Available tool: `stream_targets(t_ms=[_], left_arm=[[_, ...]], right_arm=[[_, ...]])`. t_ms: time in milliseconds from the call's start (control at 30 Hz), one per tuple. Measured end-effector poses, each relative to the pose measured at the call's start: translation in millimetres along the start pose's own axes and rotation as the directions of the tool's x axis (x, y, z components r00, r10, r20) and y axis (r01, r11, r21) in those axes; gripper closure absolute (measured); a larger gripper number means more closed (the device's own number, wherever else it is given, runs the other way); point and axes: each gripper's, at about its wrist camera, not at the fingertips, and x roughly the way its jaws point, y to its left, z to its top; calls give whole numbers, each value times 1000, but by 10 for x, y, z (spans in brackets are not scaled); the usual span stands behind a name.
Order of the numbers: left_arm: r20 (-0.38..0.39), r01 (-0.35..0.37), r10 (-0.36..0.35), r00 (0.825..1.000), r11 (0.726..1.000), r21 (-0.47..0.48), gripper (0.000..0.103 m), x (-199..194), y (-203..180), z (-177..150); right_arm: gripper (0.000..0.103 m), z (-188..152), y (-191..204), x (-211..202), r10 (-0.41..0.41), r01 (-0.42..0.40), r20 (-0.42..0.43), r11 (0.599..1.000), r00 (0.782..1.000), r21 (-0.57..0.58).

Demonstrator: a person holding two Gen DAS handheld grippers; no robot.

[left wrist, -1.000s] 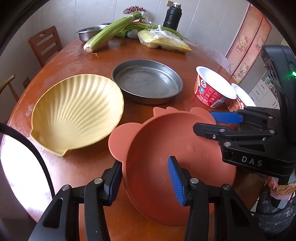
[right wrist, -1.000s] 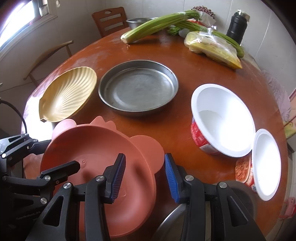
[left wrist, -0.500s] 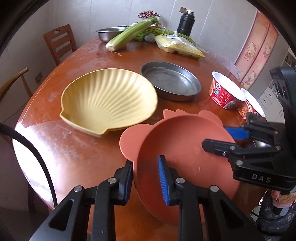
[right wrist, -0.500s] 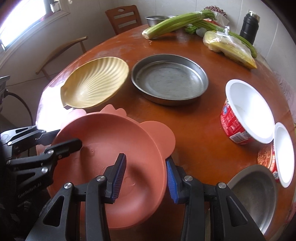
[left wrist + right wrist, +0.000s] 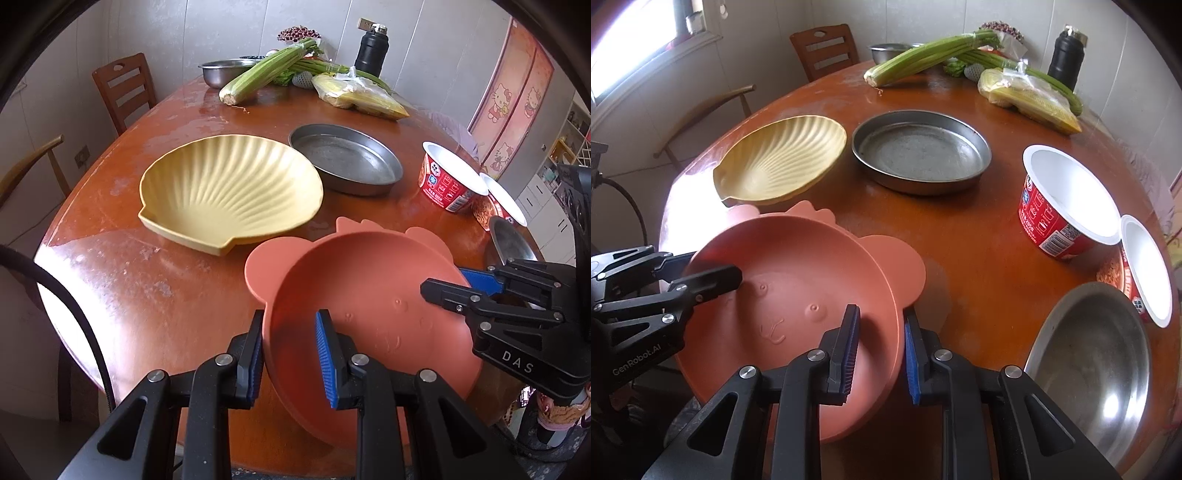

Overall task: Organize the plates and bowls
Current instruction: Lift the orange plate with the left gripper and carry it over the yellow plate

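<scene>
Gripping pink bowl rim both sides; left fingers narrowed since earlier, bowl raised.

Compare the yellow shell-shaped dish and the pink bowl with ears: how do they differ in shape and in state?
The yellow shell dish is shallow, ribbed and fan-shaped; the pink bowl is deeper, round and smooth, with ear-like tabs. The shell dish lies flat on the table, touched by nothing; the pink bowl is tilted, its rim clamped by the left gripper and the right gripper. Both are empty.
</scene>
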Motion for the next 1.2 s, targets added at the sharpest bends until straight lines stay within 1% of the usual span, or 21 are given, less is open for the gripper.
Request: stream_targets(t_ms=[133,300,567,900,1200], left_arm=[[10,4,-4,1000,1000,-13,76,-24,33,-30],[16,-17,17,1000,1000,-18,76,-36,27,-44],[36,-23,24,999,999,-25,76,-134,28,-64],[90,-30,32,995,999,-24,76,-360,42,-15],[135,-42,47,990,998,-39,76,-515,141,122]], right_arm=[[80,-56,65,-32,-26,26,17,1000,1000,-2],[80,-88,92,-54,-25,25,22,1000,999,10],[79,-102,77,-99,7,-8,15,999,1000,39],[79,-88,137,-283,27,-29,57,999,998,41],[79,76,214,-391,52,-55,91,998,995,33]])
